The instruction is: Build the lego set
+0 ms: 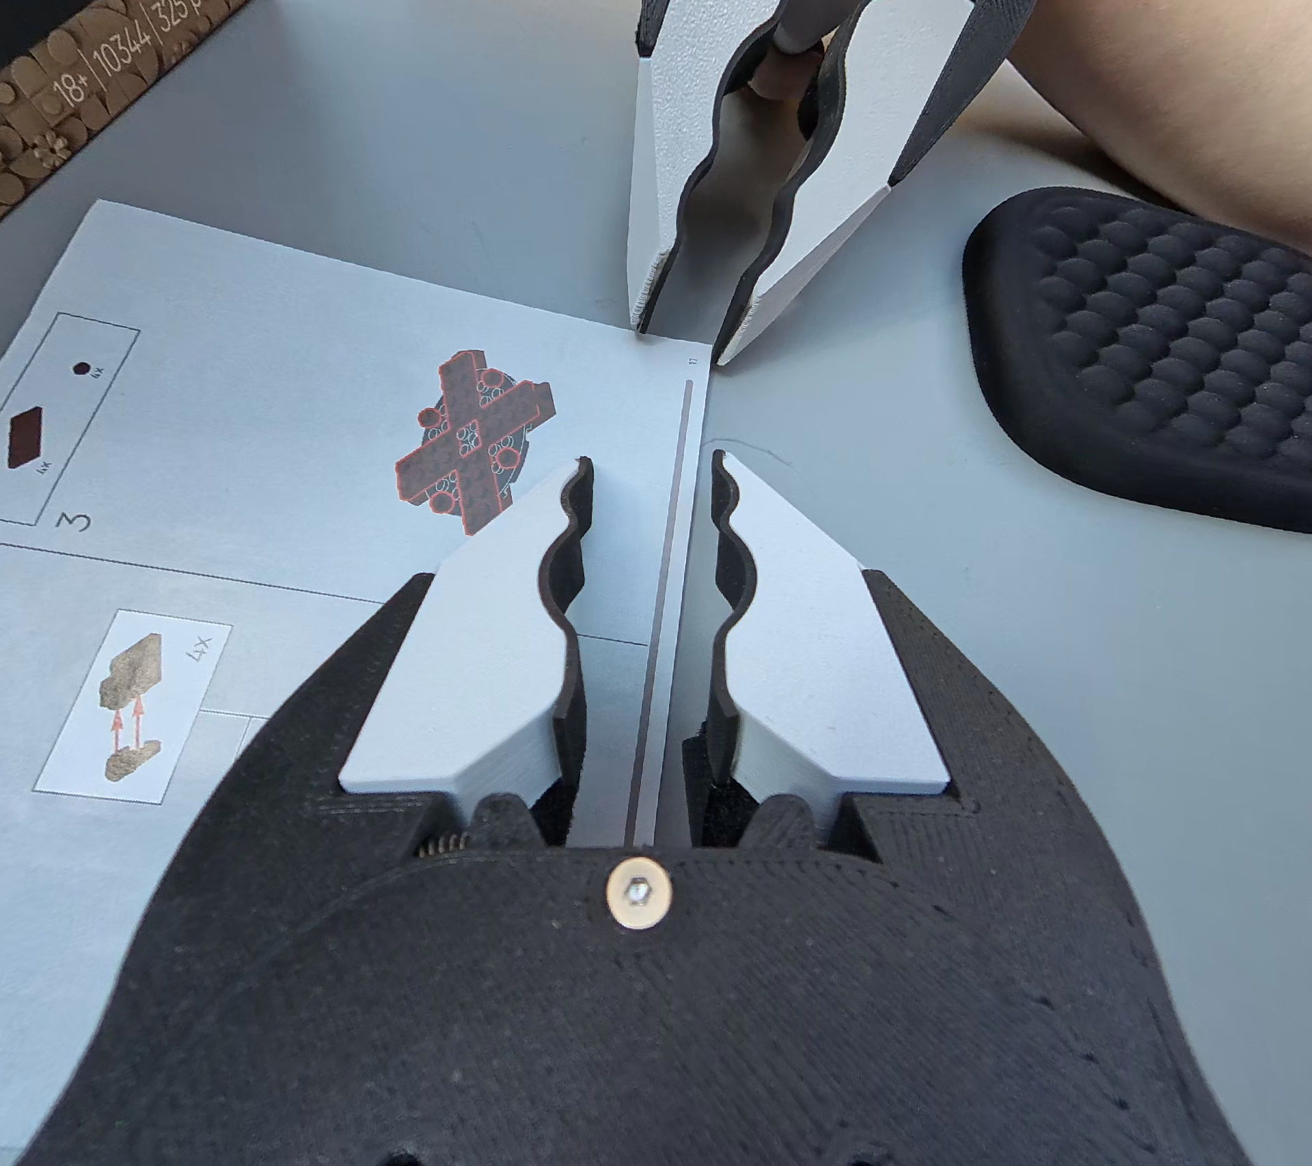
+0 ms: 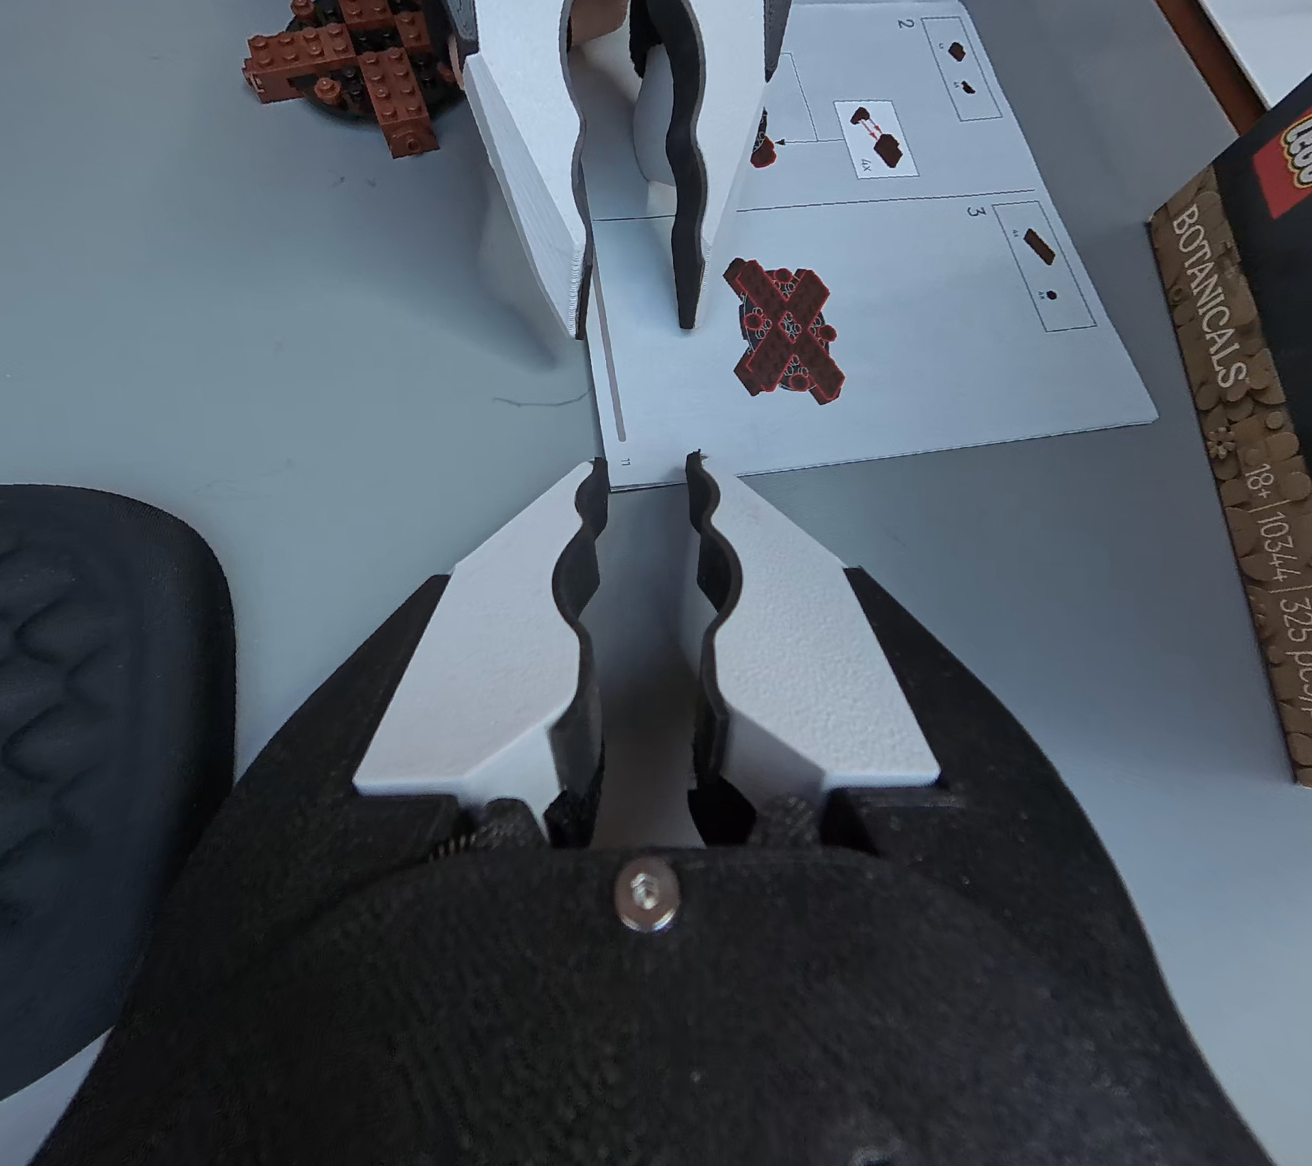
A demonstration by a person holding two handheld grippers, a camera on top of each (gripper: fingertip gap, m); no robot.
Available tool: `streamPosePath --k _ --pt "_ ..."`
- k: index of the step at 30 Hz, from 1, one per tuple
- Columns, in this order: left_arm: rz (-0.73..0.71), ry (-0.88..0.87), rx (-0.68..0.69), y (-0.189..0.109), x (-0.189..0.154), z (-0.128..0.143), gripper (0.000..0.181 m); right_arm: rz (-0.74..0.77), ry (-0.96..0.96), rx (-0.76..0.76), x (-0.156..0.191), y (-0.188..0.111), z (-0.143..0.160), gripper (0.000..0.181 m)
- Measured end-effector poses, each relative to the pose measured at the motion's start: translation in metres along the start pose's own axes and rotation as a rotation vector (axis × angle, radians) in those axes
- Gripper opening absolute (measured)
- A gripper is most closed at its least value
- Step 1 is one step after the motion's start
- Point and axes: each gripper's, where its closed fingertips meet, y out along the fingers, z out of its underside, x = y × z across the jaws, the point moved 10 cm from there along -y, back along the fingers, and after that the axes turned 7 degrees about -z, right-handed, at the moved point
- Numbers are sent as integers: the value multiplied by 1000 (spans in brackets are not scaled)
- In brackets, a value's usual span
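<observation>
Evidently both hand-held grippers, left (image 1: 652, 464) and right (image 2: 647, 461), are hovering open, empty, bracketing the white paper instruction booklet's (image 1: 298, 351) corner, probably to turn its page.

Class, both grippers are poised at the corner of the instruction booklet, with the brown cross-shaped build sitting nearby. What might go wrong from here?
1. The right gripper and left gripper face each other closely over the booklet corner; they may collide.
2. Both are open, tips near the thin page edge; a pinch may miss or crease it.
3. The brown build sits just beside the left gripper, which may knock it.
</observation>
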Motion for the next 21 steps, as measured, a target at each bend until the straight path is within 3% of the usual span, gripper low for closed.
streamPosePath --k 21 --pt "-56 51 7 1 -4 0 28 28 17 -42 -3 -3 -2 21"
